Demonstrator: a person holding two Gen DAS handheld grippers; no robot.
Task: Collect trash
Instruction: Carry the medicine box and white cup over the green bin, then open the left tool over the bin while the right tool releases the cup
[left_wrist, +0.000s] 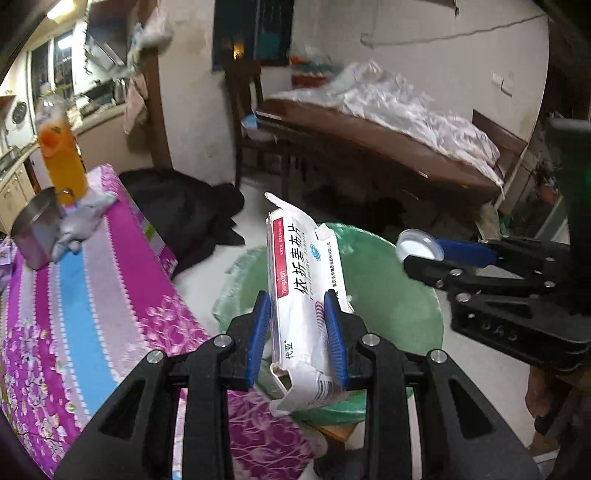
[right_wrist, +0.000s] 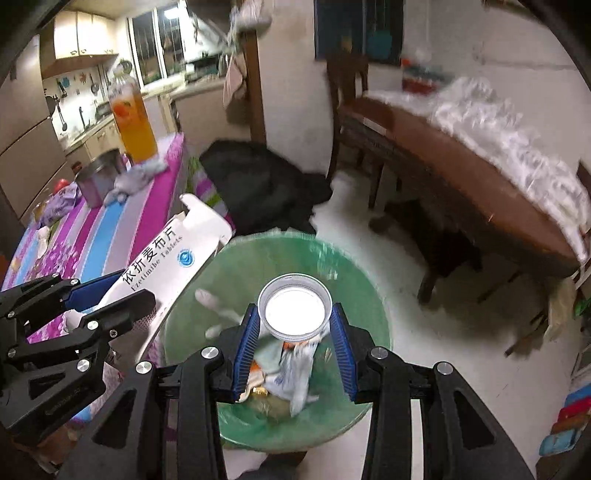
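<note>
While hovering over green-lined trash bin (right_wrist: 369, 332): left gripper (left_wrist: 297, 325) clamping white medicine box (left_wrist: 306, 295), blue pads pressing both long sides, box tilting up over bin's near rim. Right gripper (right_wrist: 295, 328) pinching round plastic lid (right_wrist: 294, 309) between fingertips, lid hanging directly above bin opening. Crumpled wrappers (right_wrist: 288, 369) already lying inside bin. Sitting beside striped tablecloth table (left_wrist: 92, 295) carrying orange drink bottle (left_wrist: 62, 162) and metal pot (left_wrist: 37, 232).

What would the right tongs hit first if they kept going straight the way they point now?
Probably the trash lying in the green-lined bin, straight beyond the cap that the right tongs hold; depth is uncertain.
</note>
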